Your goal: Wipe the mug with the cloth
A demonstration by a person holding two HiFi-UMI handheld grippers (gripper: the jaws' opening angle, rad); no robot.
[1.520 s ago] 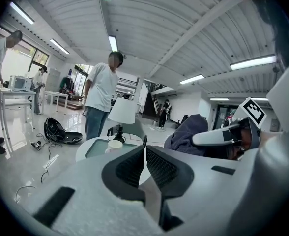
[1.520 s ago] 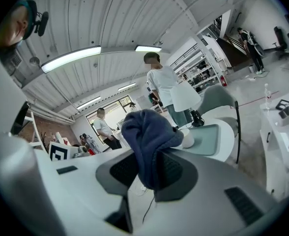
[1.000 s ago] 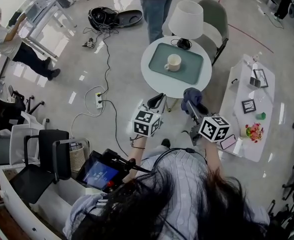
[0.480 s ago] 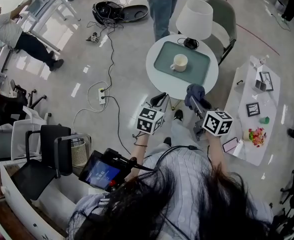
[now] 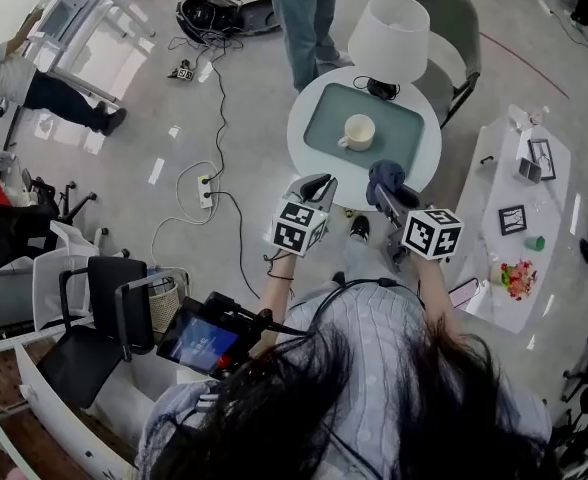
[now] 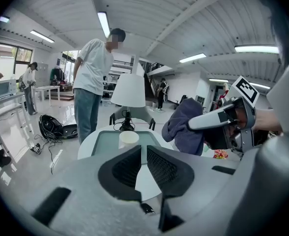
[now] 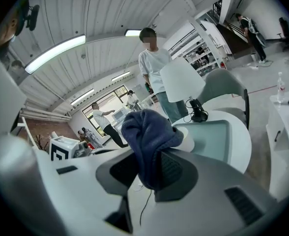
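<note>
Head view: mug point(image 5: 357, 132) upright on tray point(image 5: 396, 118) on round worktop point(image 5: 302, 153), ahead of both claws, slightly nearer right claw point(image 5: 386, 188).

Left gripper view: left claw point(image 6: 141, 150) closed, empty, mug straight ahead.

Right gripper view: clamped on blue cloth point(image 7: 147, 132), mug just beyond.

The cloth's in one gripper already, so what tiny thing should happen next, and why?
Probably reach the left gripper forward toward the mug to steady it. Its jaws are shut and empty, the right gripper already pinches the blue cloth, and the mug stands alone on the green tray, beyond both grippers.
</note>
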